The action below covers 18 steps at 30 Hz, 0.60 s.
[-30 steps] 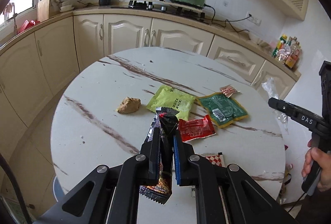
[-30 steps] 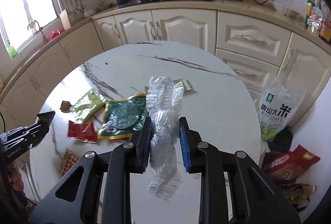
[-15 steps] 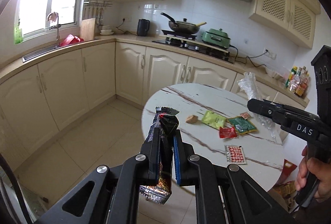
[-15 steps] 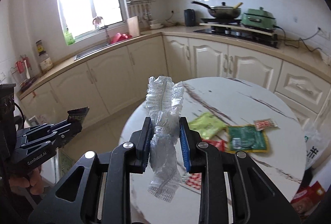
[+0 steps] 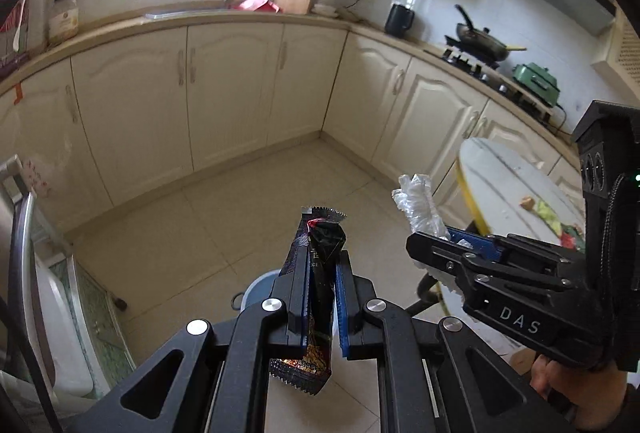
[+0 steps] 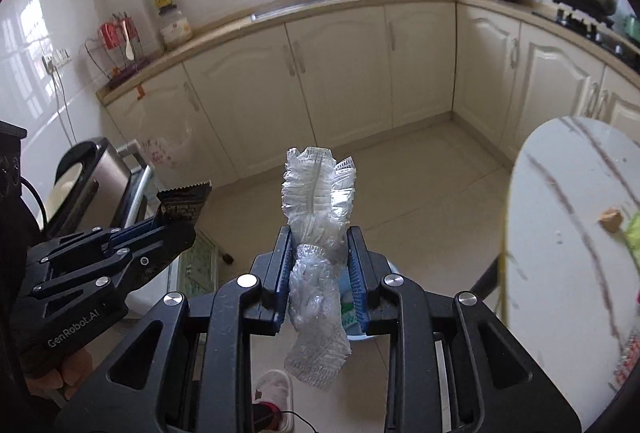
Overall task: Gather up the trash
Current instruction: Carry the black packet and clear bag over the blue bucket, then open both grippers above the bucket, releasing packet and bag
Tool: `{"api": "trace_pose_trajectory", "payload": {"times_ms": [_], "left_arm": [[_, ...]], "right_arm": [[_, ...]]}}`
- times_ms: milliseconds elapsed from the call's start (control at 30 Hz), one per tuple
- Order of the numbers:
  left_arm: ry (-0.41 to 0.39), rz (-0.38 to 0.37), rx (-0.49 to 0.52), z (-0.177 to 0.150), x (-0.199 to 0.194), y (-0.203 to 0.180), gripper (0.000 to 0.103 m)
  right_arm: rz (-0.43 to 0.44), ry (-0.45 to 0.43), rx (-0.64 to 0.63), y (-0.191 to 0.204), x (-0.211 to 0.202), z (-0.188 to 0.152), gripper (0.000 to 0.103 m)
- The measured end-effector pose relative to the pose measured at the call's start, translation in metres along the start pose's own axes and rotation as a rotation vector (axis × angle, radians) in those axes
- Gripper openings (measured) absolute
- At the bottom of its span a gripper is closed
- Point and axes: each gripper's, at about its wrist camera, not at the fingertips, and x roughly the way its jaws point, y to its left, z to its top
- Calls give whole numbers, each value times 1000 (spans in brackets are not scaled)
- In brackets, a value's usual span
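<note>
Trash in both tongs, well away from the table (image 6: 560,233) and out over the tiled floor. Left tongs (image 5: 320,265) clamped narrow on a dark snack wrapper (image 5: 325,241), held upright with its torn top above the fingertips and its tail hanging below. Right tongs (image 6: 318,239) closed on a strip of crumpled clear plastic (image 6: 316,189), likewise upright, with a long loose end dangling underneath. Low down, mostly hidden behind each pair of fingers, a pale blue bin (image 5: 256,285), probably the drop point.

Risks from here:
- Missing the bin. Rim barely visible past the fingers, so easy to misjudge, and light film like this likely to drift sideways on release and land on the floor.
- Clinging. Thin plastic liable to stick to a blue pad after opening, so hanging on instead of falling; same for the wrapper's creased foil.
- Collision. Both tongs close side by side over one small opening; could knock together or catch each other's load if dropped at once.
- Early slip. Only the middle of each piece pinched, so a jolt on the way down could shake either free.

More packets (image 5: 548,213) and a brown lump (image 6: 610,219) left on the table, so collection looks far from done.
</note>
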Motion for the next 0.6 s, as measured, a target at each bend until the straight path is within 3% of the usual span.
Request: {"api": "trace_pose_trajectory", "payload": {"times_ms": [300,500,600], "left_arm": [[289,-5,-81,-62,135,48,7],[430,-28,-107,-91,216,73,7],[477,-4,-101,-104,242,78,8]], "right_arm": [[-29,235,90,-44,174,-41,26],[-15,329,192,-89,257,-70,29],[-18,341,223,-106,283,-80,31]]}}
